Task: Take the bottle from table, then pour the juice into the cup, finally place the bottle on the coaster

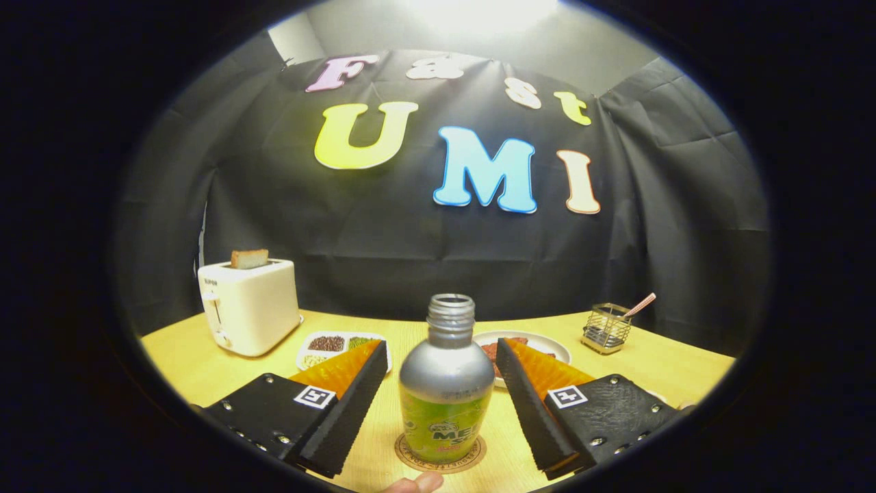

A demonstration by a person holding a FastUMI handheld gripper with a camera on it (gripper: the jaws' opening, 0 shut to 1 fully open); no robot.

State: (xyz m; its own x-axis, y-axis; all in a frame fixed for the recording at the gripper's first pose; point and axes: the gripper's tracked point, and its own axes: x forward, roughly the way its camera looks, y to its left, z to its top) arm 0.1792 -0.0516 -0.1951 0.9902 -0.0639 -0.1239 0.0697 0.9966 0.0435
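The bottle (446, 383) (cap off, label partly reading "ME") stands upright on the coaster (441, 457) between the gripper (441, 356) fingers, which are spread wide, touching nothing.

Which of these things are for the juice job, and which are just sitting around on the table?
For the job:
- bottle, uncapped, upright on the coaster
- coaster under it
- gripper, open, a finger on each side of the bottle, not touching

Just lying about:
- toaster with toast
- tray of beans
- plate of food
- wire basket
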